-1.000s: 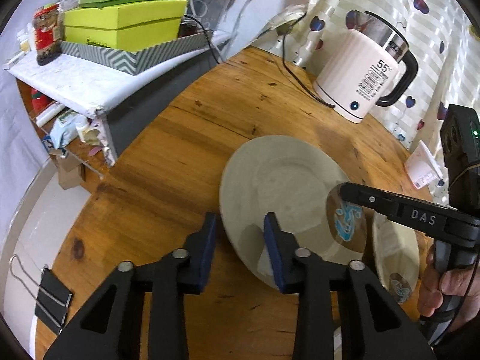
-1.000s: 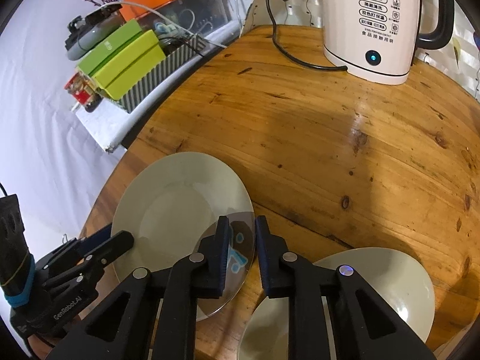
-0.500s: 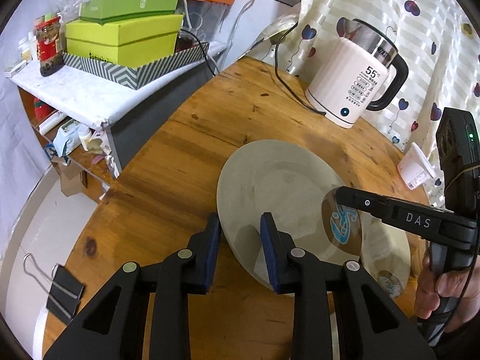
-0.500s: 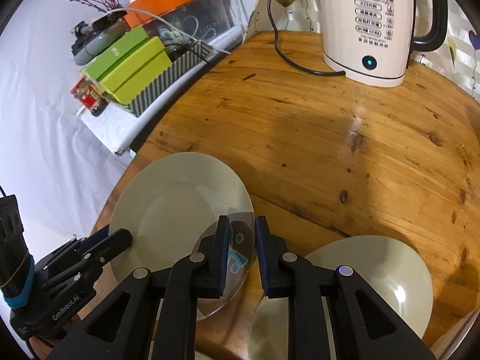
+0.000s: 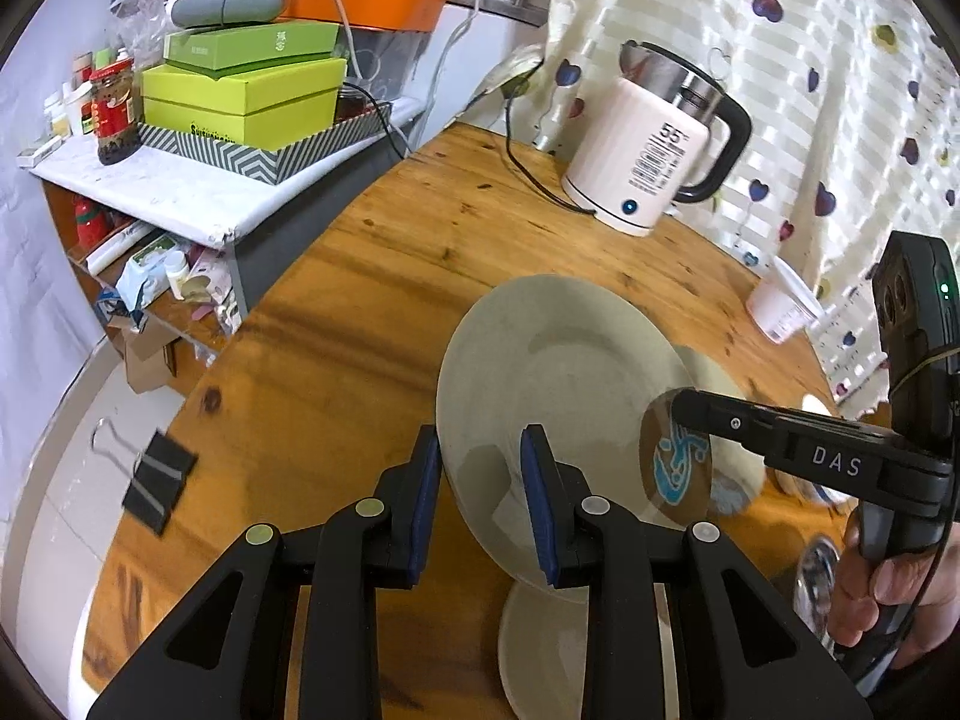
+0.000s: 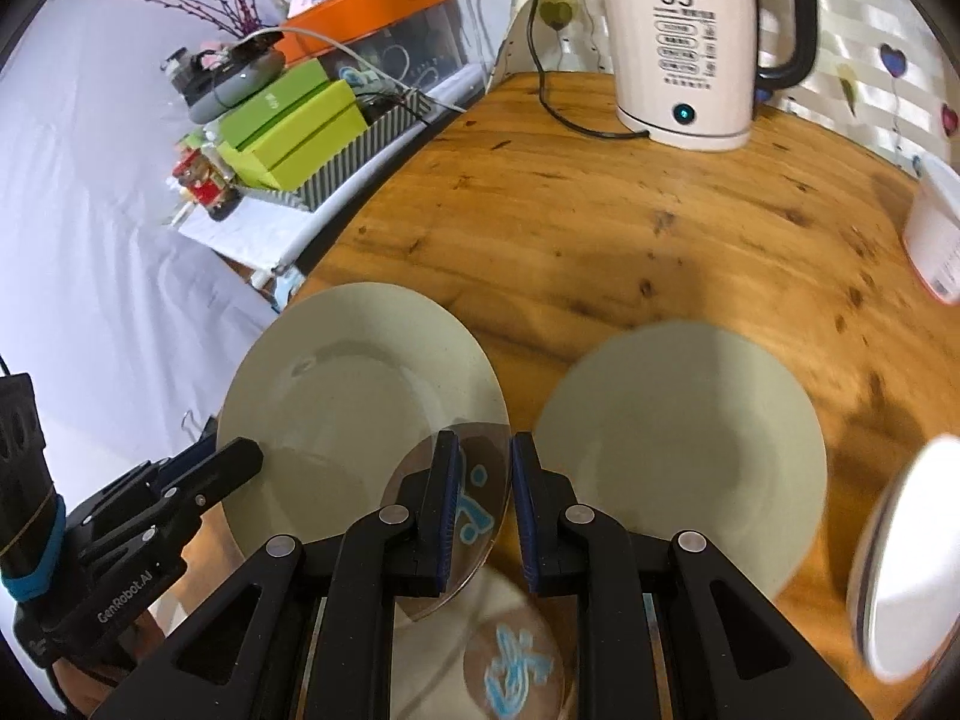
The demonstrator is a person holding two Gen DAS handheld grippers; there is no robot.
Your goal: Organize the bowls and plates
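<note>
My left gripper is shut on the near rim of a pale grey plate and holds it tilted above the wooden table. My right gripper is shut on a small clear glass dish with a blue mark, held over that plate's edge; the plate also shows in the right wrist view. A second grey plate lies on the table to the right. Below the right gripper sits a white bowl with a blue mark.
A white electric kettle with a black cord stands at the back of the table. A white cup is at the right edge and a white bowl at the near right. Green boxes sit on a side shelf. A binder clip lies left.
Both grippers have lifted and pulled back with the plate and the glass dish. The plate is off the table, and the second plate and marked bowl have come into view below.
</note>
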